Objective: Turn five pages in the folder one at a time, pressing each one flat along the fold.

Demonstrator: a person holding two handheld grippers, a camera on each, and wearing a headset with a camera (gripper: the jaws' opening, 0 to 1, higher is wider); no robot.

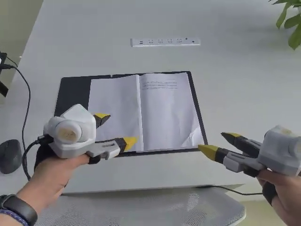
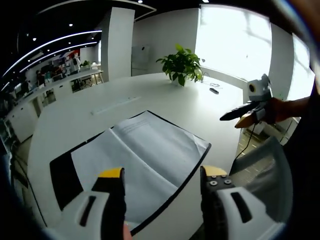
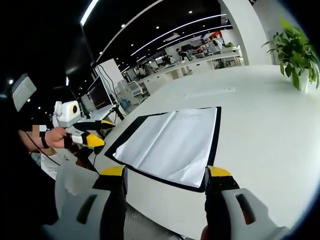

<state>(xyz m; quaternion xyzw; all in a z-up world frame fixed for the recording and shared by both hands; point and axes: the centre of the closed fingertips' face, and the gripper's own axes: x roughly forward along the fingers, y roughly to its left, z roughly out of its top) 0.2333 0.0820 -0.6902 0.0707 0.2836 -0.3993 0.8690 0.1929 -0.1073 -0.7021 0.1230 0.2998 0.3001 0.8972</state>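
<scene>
white table (image 1: 225, 84), black folder (image 1: 73, 92) open flat, pages (image 1: 164, 113) white, left gripper (image 1: 115, 128) and right gripper (image 1: 218, 142) gaping, empty

My folder (image 1: 70, 92) is black, its pages (image 1: 164, 113) white with faint grey lines of print across the top of the right one; my left gripper (image 1: 115, 129) and right gripper (image 1: 215, 142) are pale grey, with black jaws tipped in yellow; the surface (image 1: 235, 84) is plain white; the power strip (image 1: 164, 42) white; the plant (image 1: 289, 23) green; the mouse (image 1: 9, 155) dark grey.
</scene>
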